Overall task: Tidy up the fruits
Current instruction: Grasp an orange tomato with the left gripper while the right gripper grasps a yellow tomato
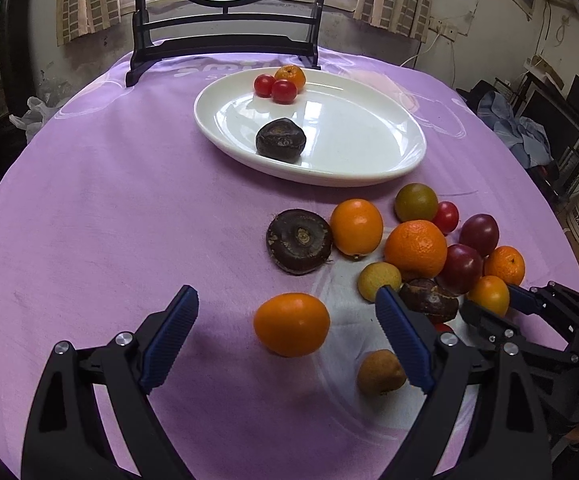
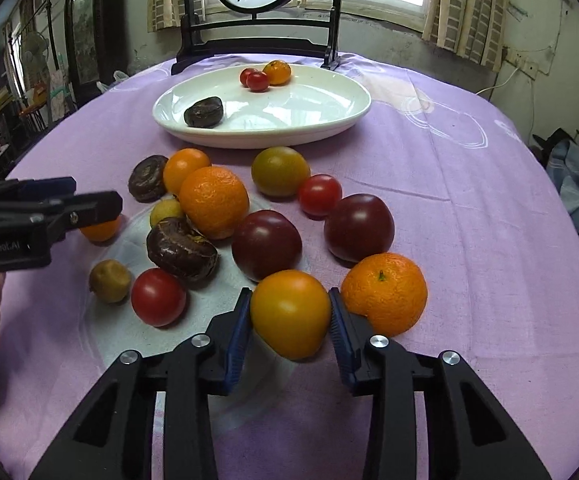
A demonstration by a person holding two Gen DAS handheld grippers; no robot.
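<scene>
A white oval plate (image 1: 369, 168) (image 2: 329, 128) at the table's far side holds two red tomatoes (image 1: 275, 87), a small orange (image 1: 290, 76) and a dark water chestnut (image 1: 281, 138). Several loose fruits lie in a pile in front of it. My left gripper (image 1: 287, 322) is open, its jaws wide on either side of a small orange fruit (image 1: 291, 323) (image 2: 99, 230) lying on the cloth. My right gripper (image 2: 289, 316) is shut on a yellow-orange tomato (image 2: 290, 313) (image 1: 488, 294), next to a mandarin (image 2: 385, 292).
The pile includes a large orange (image 2: 214, 200), two dark purple tomatoes (image 2: 266, 245), red tomatoes (image 2: 158, 297), water chestnuts (image 2: 181, 250) and small tan fruits (image 2: 110, 281). A dark wooden screen stand (image 1: 225, 40) sits behind the plate. A purple cloth (image 1: 109, 220) covers the round table.
</scene>
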